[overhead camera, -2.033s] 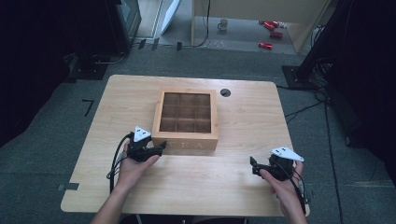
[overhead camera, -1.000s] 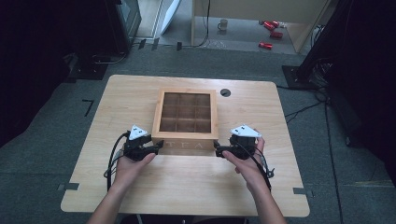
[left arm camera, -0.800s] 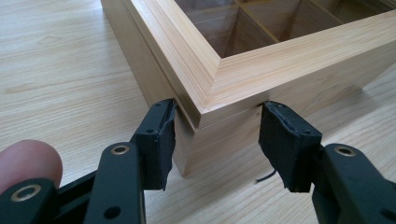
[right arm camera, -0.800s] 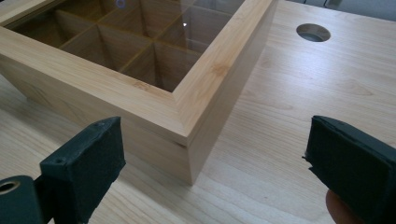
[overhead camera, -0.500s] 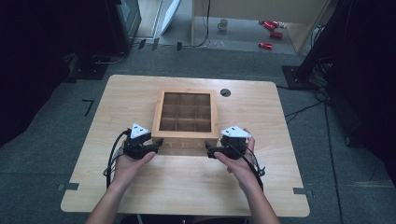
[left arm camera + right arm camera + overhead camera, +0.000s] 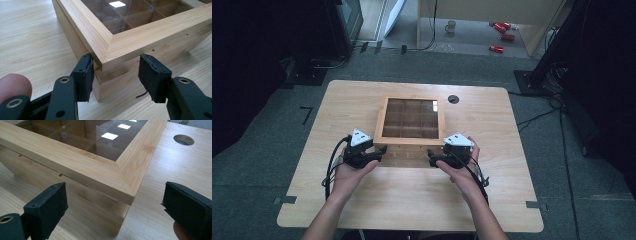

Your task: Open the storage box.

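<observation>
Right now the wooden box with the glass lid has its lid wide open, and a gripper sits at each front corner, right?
Not quite: the lid of the wooden box lies shut, flat on its frame, as the high view shows. The left gripper and right gripper do sit at its front corners.

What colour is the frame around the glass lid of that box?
Light honey-coloured wood with fine straight grain; the lid frame shows best in the left gripper view.

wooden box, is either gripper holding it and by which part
The left gripper clamps the wooden box at its near corner. The right gripper stands open around the other near corner, pads apart from it.
</observation>
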The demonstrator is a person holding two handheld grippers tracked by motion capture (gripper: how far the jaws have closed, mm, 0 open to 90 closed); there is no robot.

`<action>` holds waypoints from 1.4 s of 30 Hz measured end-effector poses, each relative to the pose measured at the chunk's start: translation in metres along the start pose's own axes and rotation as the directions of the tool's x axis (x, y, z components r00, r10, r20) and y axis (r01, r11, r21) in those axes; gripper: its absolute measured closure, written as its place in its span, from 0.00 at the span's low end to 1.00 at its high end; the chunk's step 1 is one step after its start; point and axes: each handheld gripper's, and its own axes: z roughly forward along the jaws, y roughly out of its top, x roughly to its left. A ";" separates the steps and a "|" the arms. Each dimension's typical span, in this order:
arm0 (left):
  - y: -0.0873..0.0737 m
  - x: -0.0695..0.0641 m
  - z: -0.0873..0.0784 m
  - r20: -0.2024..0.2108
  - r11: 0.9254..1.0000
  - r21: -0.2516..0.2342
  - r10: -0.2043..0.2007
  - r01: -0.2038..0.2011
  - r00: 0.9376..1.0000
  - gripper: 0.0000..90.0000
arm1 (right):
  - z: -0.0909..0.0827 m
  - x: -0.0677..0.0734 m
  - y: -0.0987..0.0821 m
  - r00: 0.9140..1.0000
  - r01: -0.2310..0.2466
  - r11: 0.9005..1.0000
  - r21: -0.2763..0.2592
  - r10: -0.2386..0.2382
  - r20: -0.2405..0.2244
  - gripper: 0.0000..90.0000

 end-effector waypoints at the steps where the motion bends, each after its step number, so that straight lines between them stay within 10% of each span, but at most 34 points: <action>1: 0.001 0.000 0.000 0.000 1.000 -0.001 0.001 -0.001 1.000 0.52 | 0.001 0.000 0.000 1.000 -0.003 1.000 -0.001 0.003 0.004 0.07; 15: -0.002 0.007 -0.011 0.011 1.000 -0.023 -0.017 0.017 1.000 0.42 | 0.001 0.000 0.006 0.997 0.050 0.993 -0.105 -0.043 0.067 0.11; 29: -0.070 0.038 -0.020 -0.081 0.991 0.099 -0.078 0.086 0.994 0.24 | -0.012 -0.006 0.036 0.997 0.066 0.982 -0.174 -0.057 0.058 0.11; 42: -0.089 0.044 -0.015 -0.120 0.989 0.131 -0.054 0.070 0.991 0.24 | -0.018 -0.010 0.058 0.991 0.130 0.957 -0.259 -0.116 0.069 0.16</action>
